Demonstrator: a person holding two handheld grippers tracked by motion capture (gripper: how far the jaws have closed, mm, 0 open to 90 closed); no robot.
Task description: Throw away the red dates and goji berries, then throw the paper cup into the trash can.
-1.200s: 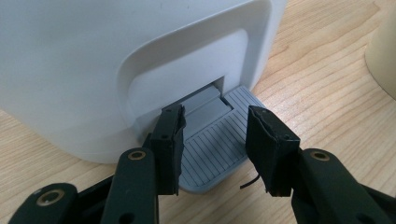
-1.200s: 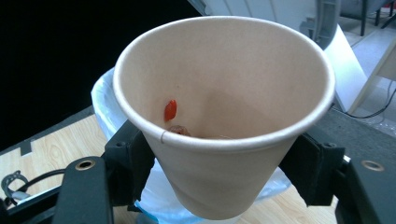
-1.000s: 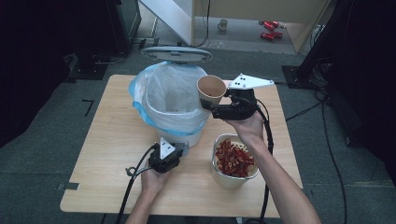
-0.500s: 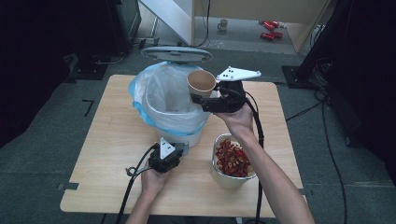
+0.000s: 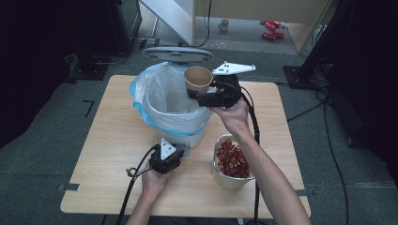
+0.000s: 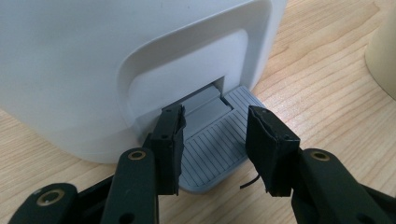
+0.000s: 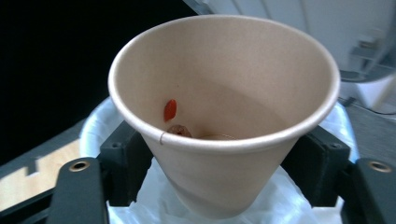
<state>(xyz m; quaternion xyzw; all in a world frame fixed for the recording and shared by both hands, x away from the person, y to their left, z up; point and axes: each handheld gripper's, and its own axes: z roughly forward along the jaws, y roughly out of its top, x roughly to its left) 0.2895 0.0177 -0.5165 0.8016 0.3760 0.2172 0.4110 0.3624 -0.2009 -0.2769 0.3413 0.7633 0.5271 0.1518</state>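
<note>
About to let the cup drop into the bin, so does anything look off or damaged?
One thing: the pad on a finger of the left claw, over the bin's pedal, looks torn, with a loose strand. A red bit sticks inside the paper cup. Nothing spilled on the table.

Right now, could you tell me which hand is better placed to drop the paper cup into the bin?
The right. Its right gripper has the paper cup between its jaws, above the bag-lined bin. The left gripper sits low at the bin's pedal.
</note>
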